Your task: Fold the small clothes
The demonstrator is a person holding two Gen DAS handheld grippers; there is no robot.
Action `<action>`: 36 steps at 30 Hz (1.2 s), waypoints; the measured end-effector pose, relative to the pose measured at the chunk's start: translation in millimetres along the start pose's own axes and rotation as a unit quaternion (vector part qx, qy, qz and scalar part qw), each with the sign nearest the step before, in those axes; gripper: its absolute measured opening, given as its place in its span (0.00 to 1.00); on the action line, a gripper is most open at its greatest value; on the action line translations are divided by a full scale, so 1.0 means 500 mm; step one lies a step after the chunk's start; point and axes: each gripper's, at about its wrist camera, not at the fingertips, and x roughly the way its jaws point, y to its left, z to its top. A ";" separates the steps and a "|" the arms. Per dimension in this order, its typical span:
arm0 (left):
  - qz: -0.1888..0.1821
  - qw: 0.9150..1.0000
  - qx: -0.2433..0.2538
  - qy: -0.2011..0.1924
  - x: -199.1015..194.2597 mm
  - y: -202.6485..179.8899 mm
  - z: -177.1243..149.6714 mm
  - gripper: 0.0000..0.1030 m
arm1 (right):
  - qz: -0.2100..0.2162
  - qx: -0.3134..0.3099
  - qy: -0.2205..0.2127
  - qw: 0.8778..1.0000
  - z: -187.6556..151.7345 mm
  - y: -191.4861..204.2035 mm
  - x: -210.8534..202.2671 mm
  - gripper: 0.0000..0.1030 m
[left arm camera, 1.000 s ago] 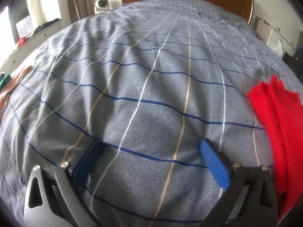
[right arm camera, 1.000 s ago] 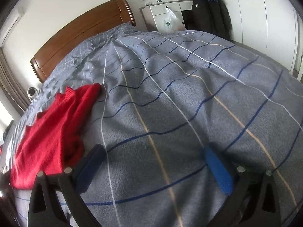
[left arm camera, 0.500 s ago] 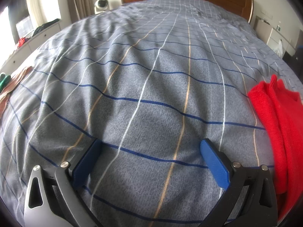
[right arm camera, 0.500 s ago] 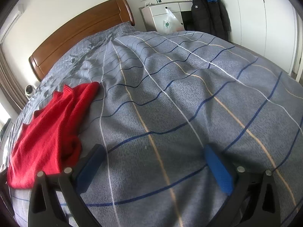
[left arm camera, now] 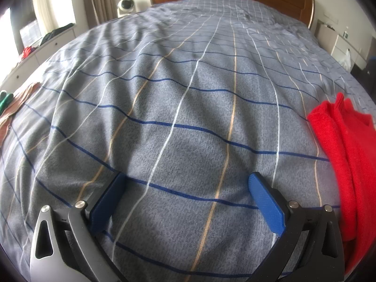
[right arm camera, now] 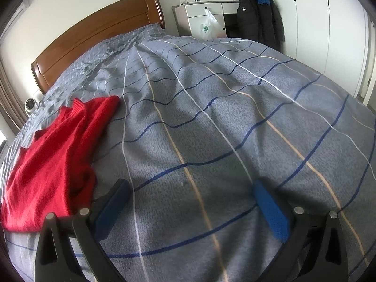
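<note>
right view had swung toward red sweater (right arm camera: 54,162) at 9 o'clock; both hand-held grippers (left arm camera: 188,188) (right arm camera: 190,192) apart, empty, likely approaching bed (right arm camera: 211,117) for grasp.

— What lies by the right gripper (right arm camera: 188,185)?
— A red sweater (right arm camera: 56,155), seemingly folded, on the grey checked bedspread (right arm camera: 223,108) — just beside the left finger (right arm camera: 110,211).
— And the jaws?
— Spread wide, empty, over bare cloth. A dark jacket (right arm camera: 258,16) hangs beyond the wooden headboard (right arm camera: 94,35).
</note>
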 end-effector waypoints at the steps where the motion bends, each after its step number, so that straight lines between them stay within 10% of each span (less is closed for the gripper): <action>1: 0.000 1.000 0.000 0.000 0.000 -0.002 0.000 1.00 | 0.001 0.001 0.000 1.000 0.000 -0.001 0.000 1.00; 36: 0.000 1.000 -0.001 0.000 0.000 -0.002 0.000 1.00 | 0.018 0.011 -0.009 1.000 -0.003 -0.010 -0.008 1.00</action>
